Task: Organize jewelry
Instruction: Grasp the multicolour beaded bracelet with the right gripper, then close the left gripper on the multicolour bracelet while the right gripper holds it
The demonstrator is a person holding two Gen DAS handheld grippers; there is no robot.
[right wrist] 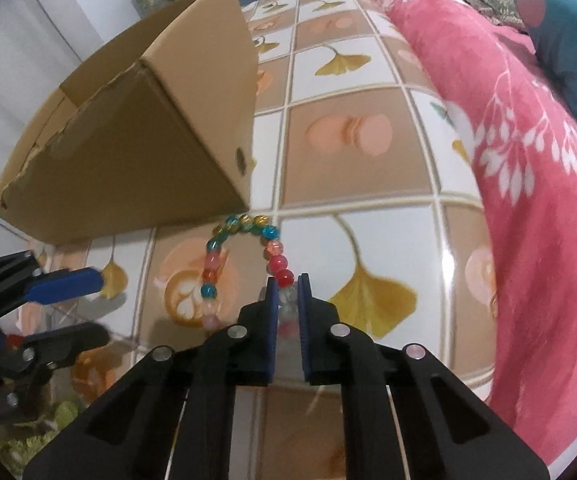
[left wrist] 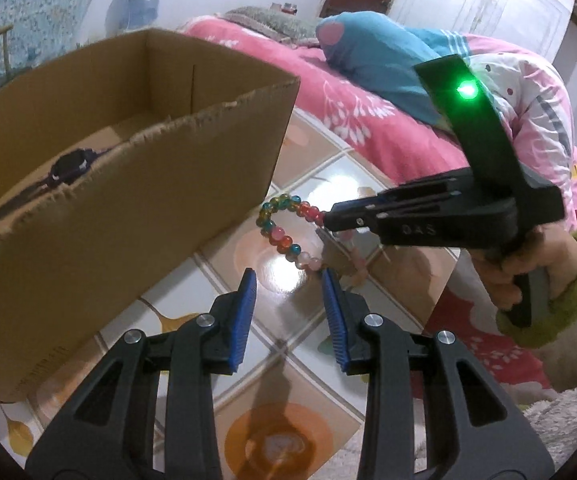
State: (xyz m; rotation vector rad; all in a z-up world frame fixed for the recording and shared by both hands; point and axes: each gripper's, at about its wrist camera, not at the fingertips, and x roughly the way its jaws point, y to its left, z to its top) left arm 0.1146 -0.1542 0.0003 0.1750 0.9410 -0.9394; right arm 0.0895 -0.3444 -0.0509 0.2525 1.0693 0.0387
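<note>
A multicoloured bead bracelet (left wrist: pixel 284 228) hangs above the tiled floor, held by my right gripper (left wrist: pixel 326 220). In the right wrist view the right gripper (right wrist: pixel 287 282) is shut on the bracelet (right wrist: pixel 244 248), whose loop sticks out ahead of the fingertips. My left gripper (left wrist: pixel 288 280) is open and empty just below the bracelet; it also shows in the right wrist view (right wrist: pixel 102 304) at the left. An open cardboard box (left wrist: pixel 100 184) stands left of the bracelet, with a dark wristwatch (left wrist: pixel 48 180) lying inside.
A bed with a pink floral cover (right wrist: pixel 536 200) runs along the right. A blue pillow (left wrist: pixel 384 64) and pink quilt lie on it. The tiled floor (right wrist: pixel 352 132) has leaf and macaron patterns. A water bottle (left wrist: pixel 140 0) stands at the far wall.
</note>
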